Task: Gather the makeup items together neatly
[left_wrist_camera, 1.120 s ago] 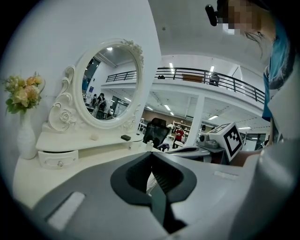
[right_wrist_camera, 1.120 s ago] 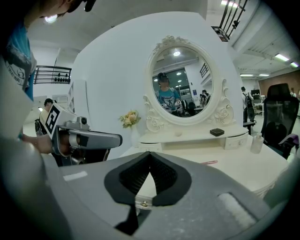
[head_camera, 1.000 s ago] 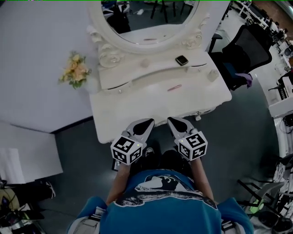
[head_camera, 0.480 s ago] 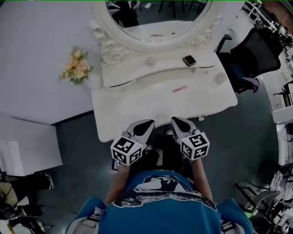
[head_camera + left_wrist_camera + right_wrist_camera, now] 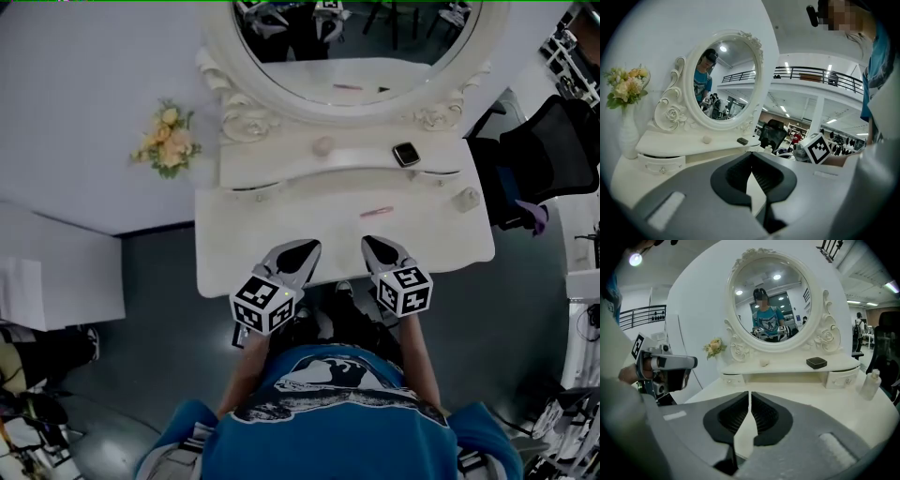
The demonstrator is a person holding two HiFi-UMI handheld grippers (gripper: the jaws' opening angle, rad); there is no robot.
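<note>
Gathering has not begun; this reads as the approach. Both tools hover over the near edge of the white dressing table [image 5: 272, 267]. The left gripper [image 5: 302, 251] and the right gripper [image 5: 377, 247] each have their jaws pressed together, with nothing between them. The makeup lies scattered well apart. A pink stick [image 5: 376, 212] lies on the tabletop at twelve o'clock from the right gripper. A black compact [image 5: 406, 155] sits farther off at one o'clock on the raised shelf [image 5: 272, 164]. A small bottle [image 5: 467, 198] stands at two o'clock near the table's right edge. A pale round piece [image 5: 322, 146] rests on the shelf at eleven o'clock. The next move likely calls for spreading the right jaws and reaching for the pink stick, the nearest item.
</note>
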